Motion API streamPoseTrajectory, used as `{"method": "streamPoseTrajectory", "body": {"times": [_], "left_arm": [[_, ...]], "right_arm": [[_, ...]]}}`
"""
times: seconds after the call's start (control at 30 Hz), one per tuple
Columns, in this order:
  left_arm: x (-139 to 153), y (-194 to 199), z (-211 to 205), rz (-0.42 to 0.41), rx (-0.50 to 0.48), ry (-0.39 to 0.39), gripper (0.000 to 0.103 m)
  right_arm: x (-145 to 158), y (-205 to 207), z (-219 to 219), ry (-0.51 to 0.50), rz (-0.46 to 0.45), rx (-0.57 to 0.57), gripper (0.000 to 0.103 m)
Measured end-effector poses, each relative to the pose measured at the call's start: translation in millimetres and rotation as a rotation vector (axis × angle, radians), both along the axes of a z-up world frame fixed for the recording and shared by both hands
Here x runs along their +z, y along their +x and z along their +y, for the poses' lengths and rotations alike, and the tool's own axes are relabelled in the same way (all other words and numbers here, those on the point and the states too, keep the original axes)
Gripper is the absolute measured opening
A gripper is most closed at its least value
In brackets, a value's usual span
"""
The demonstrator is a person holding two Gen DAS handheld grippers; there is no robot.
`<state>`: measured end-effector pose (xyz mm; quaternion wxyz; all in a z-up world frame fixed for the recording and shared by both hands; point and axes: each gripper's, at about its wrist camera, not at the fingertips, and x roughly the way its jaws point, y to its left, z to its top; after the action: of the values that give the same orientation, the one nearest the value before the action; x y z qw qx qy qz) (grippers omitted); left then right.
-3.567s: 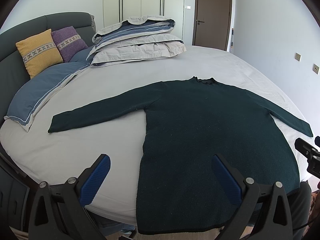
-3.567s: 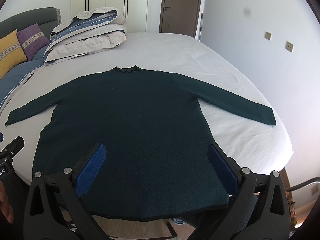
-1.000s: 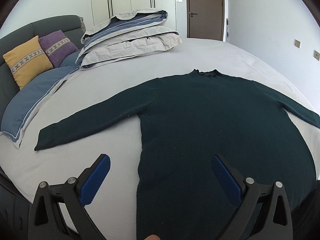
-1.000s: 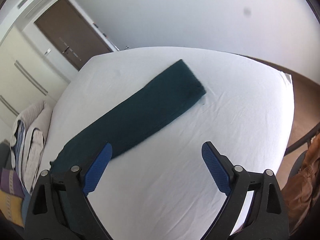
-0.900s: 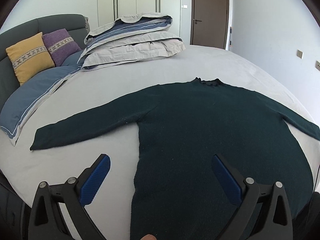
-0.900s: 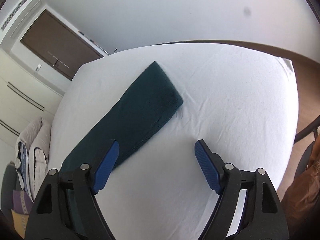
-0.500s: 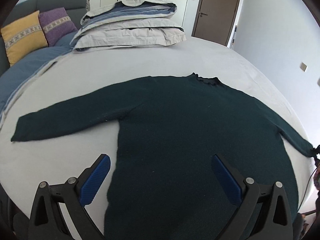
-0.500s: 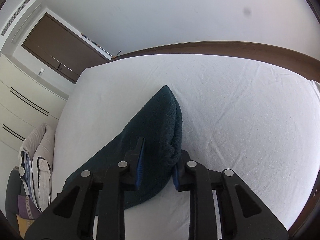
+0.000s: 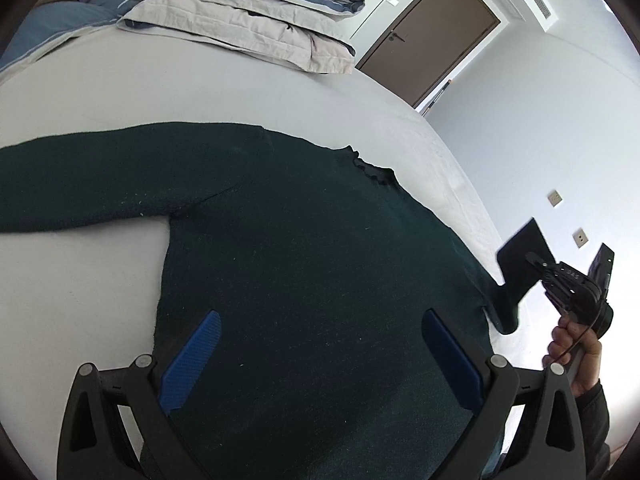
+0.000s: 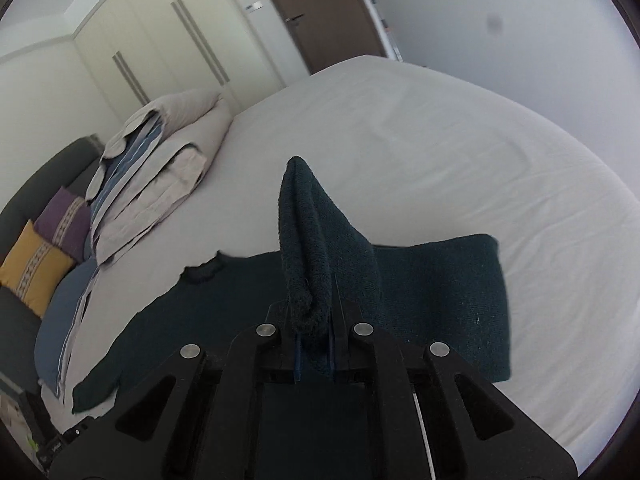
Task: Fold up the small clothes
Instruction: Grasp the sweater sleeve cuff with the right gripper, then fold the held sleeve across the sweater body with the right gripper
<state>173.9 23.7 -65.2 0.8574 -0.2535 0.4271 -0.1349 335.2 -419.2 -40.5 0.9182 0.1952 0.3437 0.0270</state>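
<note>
A dark green sweater (image 9: 304, 264) is lying spread flat on the white bed (image 10: 420, 128), its collar pointing toward the folded duvet (image 9: 248, 12); the right tongs (image 10: 314, 344) have just been closing and are now pinching the cuff of the right sleeve (image 10: 308, 236), which is standing lifted off the sheet and bending back over the body; a hand (image 9: 576, 356) is gripping their handle; the left tongs (image 9: 320, 356) are gaping wide above the lower body of the garment, pinching nothing.
</note>
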Motion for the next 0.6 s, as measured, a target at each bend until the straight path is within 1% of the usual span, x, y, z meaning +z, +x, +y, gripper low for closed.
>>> {"method": "streamPoseTrajectory", "body": {"times": [0.03, 0.13, 0.17, 0.23, 0.27, 0.3, 0.33, 0.37, 0.4, 0.43, 0.53, 0.57, 0.6], "left_arm": [[-2, 1, 5, 0.005, 0.008, -0.014, 0.102], [-6, 6, 15, 0.017, 0.017, -0.056, 0.102], [-8, 10, 17, 0.021, 0.016, -0.066, 0.102], [-11, 18, 17, 0.033, 0.004, -0.083, 0.102], [-12, 22, 15, 0.036, -0.004, -0.090, 0.102], [-13, 26, 14, 0.040, -0.011, -0.096, 0.102], [-14, 31, 10, 0.046, -0.022, -0.103, 0.102], [-15, 37, 5, 0.051, -0.033, -0.114, 0.102], [-17, 43, 0, 0.056, -0.044, -0.123, 0.102], [-18, 49, -7, 0.064, -0.057, -0.129, 0.102], [-24, 71, -33, 0.083, -0.092, -0.138, 0.102], [-27, 79, -43, 0.094, -0.099, -0.136, 0.102], [-30, 86, -53, 0.105, -0.107, -0.138, 0.102]], "right_arm": [[-1, 13, 31, 0.001, 0.013, 0.041, 0.007], [-31, 36, 111, 0.003, 0.058, 0.148, 0.007], [-45, 41, 131, 0.008, 0.085, 0.180, 0.007], [-74, 31, 186, -0.009, 0.140, 0.209, 0.009], [-94, 28, 217, -0.018, 0.162, 0.224, 0.009], [-110, 19, 247, -0.024, 0.175, 0.237, 0.013], [-121, 14, 264, -0.029, 0.181, 0.247, 0.017], [-128, -3, 258, -0.021, 0.177, 0.260, 0.028], [-133, -14, 262, 0.012, 0.167, 0.278, 0.044], [-139, -32, 256, 0.041, 0.154, 0.285, 0.054], [-134, -57, 234, 0.053, 0.125, 0.277, 0.057], [-125, -67, 210, 0.069, 0.119, 0.270, 0.057], [-125, -74, 200, 0.091, 0.116, 0.256, 0.057]]}}
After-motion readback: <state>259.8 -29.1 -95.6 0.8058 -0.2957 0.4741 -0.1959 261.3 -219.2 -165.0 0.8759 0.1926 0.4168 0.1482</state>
